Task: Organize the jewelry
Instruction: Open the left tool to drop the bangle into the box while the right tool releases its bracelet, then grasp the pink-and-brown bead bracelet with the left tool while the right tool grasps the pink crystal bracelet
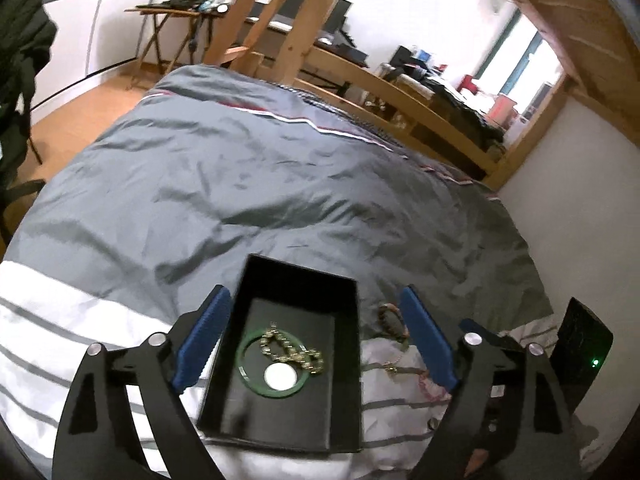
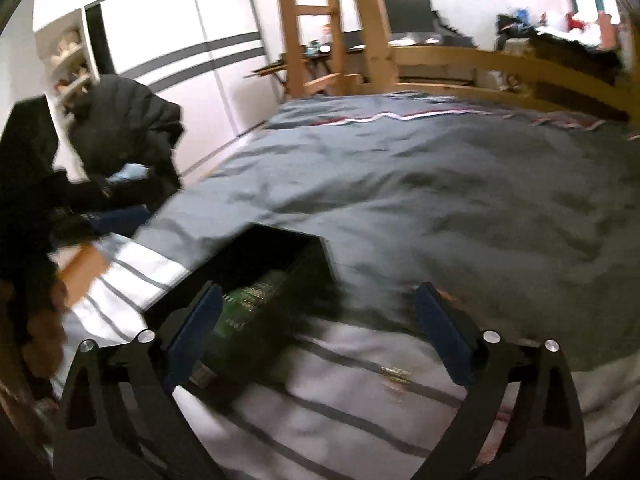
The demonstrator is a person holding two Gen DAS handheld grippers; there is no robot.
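1. Bedroom setting: a bed (image 1: 280, 184) with a grey duvet that is white-striped at the near end, a wooden frame behind, cluttered furniture at the far wall.
2. Black box (image 1: 292, 356) lies open on the striped part of the duvet. Inside: green bangle (image 1: 246, 364), gold chain bracelet (image 1: 294, 350) draped across it, and a white round piece (image 1: 282, 375) within the ring.
3. Outside the box, to its right on the duvet: beaded bracelet (image 1: 390, 316), thin gold chain (image 1: 394, 366) and a pinkish cord (image 1: 430, 390).
4. Left tool (image 1: 316, 338): jaws wide apart, straddling the box, nothing gripped.
5. Right tool (image 2: 320, 336): jaws wide apart and empty; the view is motion-blurred, with the box at lower left and a small gold piece (image 2: 396, 376) on the striped cloth between the fingers.
6. Progress estimate: roughly half. Three items boxed; at least three still loose. A lid cannot be identified.
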